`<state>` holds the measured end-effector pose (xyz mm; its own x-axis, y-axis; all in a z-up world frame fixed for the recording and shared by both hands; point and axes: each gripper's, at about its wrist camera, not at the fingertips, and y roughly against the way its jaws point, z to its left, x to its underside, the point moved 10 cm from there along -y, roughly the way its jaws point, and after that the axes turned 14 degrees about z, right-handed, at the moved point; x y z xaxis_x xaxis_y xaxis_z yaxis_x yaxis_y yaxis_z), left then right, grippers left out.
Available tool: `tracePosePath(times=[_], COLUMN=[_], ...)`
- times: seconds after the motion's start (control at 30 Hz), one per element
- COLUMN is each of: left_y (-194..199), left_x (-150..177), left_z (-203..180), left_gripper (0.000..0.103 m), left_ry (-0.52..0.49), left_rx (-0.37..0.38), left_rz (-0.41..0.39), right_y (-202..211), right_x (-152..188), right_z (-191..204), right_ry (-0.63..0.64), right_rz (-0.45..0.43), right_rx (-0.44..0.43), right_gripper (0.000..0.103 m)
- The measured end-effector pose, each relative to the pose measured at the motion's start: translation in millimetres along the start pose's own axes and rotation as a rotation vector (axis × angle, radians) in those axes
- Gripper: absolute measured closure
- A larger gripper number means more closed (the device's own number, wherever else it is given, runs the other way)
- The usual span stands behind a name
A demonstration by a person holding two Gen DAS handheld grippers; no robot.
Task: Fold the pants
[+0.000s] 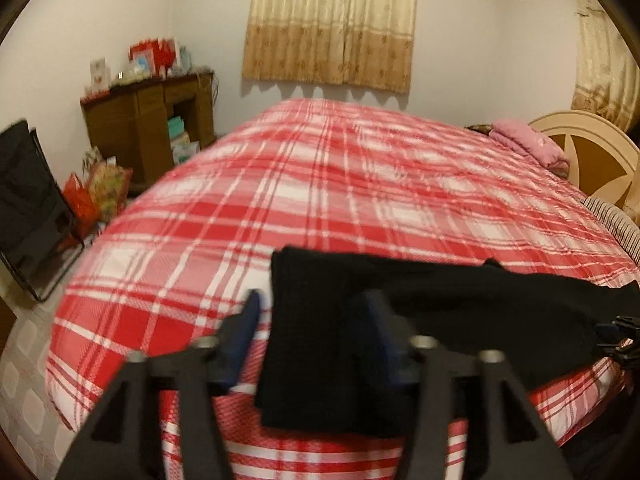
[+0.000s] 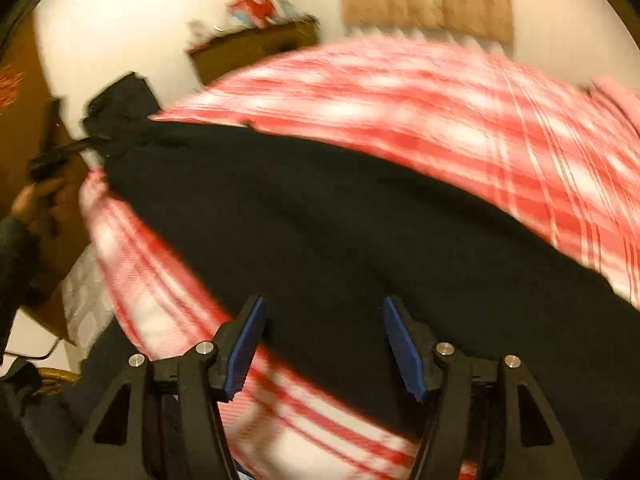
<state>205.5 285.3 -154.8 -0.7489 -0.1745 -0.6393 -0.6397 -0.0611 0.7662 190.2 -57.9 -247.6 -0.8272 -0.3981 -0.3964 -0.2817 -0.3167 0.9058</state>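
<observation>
The black knit pants lie along the near edge of the red-and-white plaid bed, long axis running left to right; the right-wrist view is motion-blurred, hiding detail. One end hangs over the edge between my left tool's spread fingers. My right tool is likewise released.

1. We see a wide bed under a red and white checked cover filling the middle of the room.
2. We find pale, plain walls behind it, with a beige curtain hanging on the far wall.
3. We note a brown wooden cabinet in the far left corner, cards and boxes on top.
4. We see a cream headboard at the right, a pink blanket just beside it.
5. We see pale patterned floor at the near left.
</observation>
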Motion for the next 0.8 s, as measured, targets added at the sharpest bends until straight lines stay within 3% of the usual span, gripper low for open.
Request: tracePosePath(times=[0.1,0.23,0.5,0.57,0.63,0.73,0.8], left_y=[5.9,-7.5,-57.2,-62.1,-69.3,-79.2,-81.9], left_x=[-6.7,-12.7,-1.5,6.6,14.0,23.9,27.2], left_z=[-30.2,-83.0,-169.7,-180.0,-184.7,-184.3,-180.6], left_gripper=[0.03,0.03,0.029,0.029,0.029,0.029,0.029], left_ry=[-0.042,-0.111,-0.267,-0.283,-0.287,-0.276,-0.258], left_rx=[0.038,0.1,0.101,0.098,0.101,0.091,0.097], left_rz=[-0.031,-0.025,0.061,0.075,0.095,0.122,0.132], right_y=[14.2,46.3,100.3,107.0,99.8,102.9,112.5], right_x=[0.7,2.6,53.4,72.5,92.7,94.4,96.0], right_z=[-4.8,-30.5,-159.0,-183.7,-193.2,-181.0,-181.4], right_ry=[-0.026,-0.044,-0.375,-0.45,-0.488,-0.402,-0.422], right_rz=[-0.035,-0.098,-0.075,-0.037,0.013,0.003,-0.036], right_rx=[-0.027,0.092,0.323,0.403,0.394,0.447,0.388], right_gripper=[0.04,0.04,0.04,0.041,0.04,0.04,0.04])
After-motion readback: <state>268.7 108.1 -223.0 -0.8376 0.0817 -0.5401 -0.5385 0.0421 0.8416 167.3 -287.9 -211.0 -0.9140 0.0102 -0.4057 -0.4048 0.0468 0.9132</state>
